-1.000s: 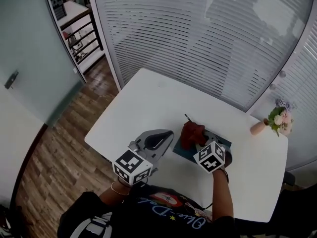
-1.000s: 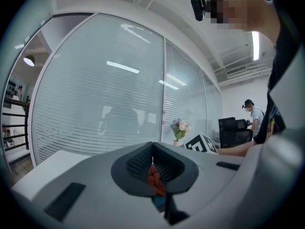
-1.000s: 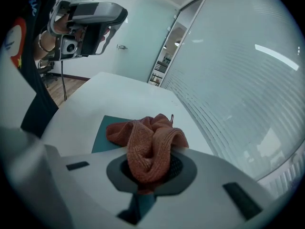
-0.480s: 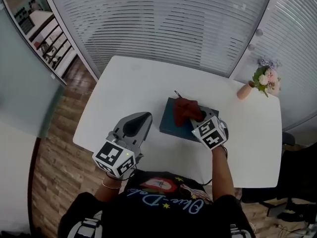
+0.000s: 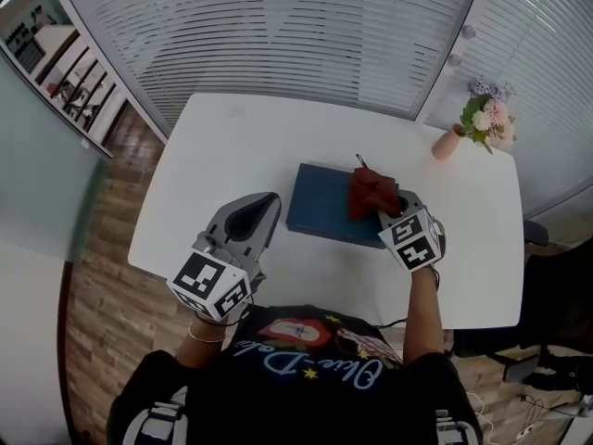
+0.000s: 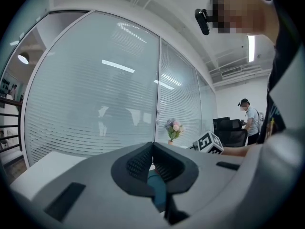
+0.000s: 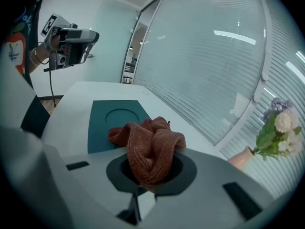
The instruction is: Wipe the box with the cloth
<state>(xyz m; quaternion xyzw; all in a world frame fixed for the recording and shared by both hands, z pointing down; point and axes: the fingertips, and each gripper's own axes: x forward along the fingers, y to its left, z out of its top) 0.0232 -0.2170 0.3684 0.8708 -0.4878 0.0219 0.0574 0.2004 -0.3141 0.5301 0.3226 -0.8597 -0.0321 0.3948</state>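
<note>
A white table stands on a wood floor, before a glass wall with slatted blinds. A flower vase sits at the table's far right corner. A ceiling strip light glows.

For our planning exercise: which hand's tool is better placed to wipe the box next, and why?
Right. Its tool is shut on the cloth, which lies on the box. The left tool is shut, empty, and off beside the box.

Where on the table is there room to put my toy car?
Bare: the table left of and beyond the box, and its right end beside the vase. Crowded: the box's right end, where the right hand-held gripper holds the cloth.
</note>
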